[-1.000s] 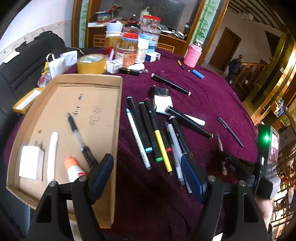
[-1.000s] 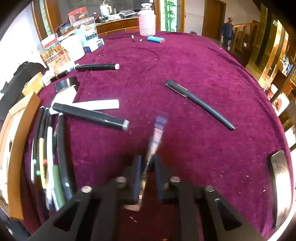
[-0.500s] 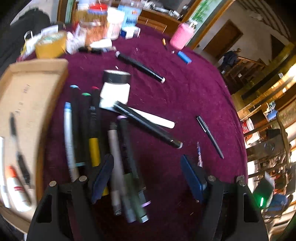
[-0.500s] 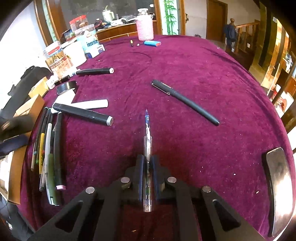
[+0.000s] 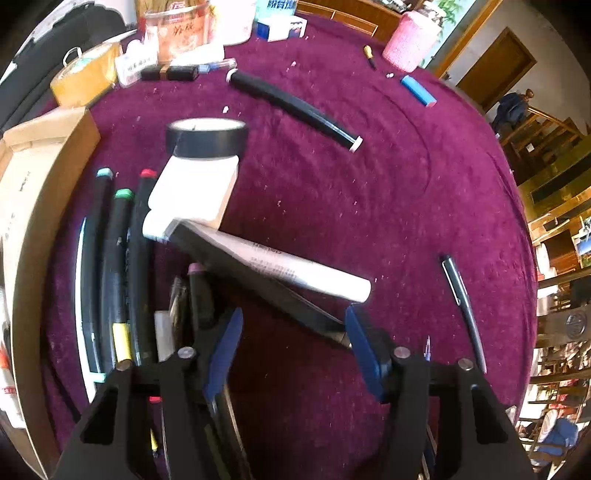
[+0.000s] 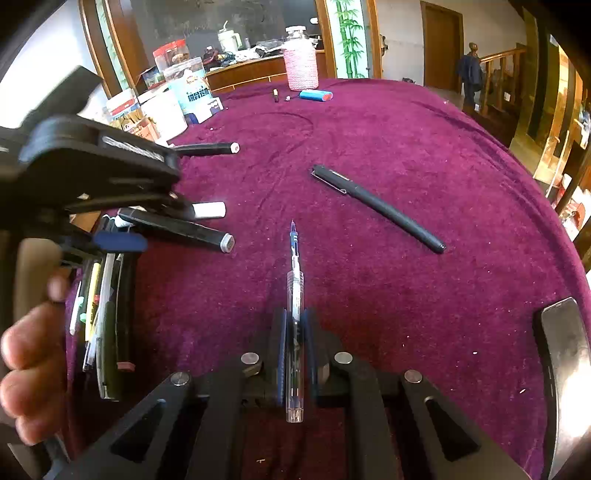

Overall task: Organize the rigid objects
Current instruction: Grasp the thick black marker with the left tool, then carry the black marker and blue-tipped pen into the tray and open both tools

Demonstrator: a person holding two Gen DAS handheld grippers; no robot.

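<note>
- Step in hand, by the look of it: gathering loose pens off the purple cloth (image 6: 388,147) toward the cardboard tray (image 5: 33,206).
- Right gripper (image 6: 294,332): clamped tight on a clear pen (image 6: 294,325), tip pointing forward, held above the cloth.
- Left gripper (image 5: 293,350): spread wide, empty, poised over the end of a black marker (image 5: 258,284) lying across a white tube (image 5: 295,269).
- Next, probably: lower the left, straddle the marker, close; carry the clear pen to the tray.
- Black pen (image 6: 376,208) well apart, further out on the cloth.
- Writing: print on the white tube and on jars (image 5: 177,26), too blurred to read.
</note>
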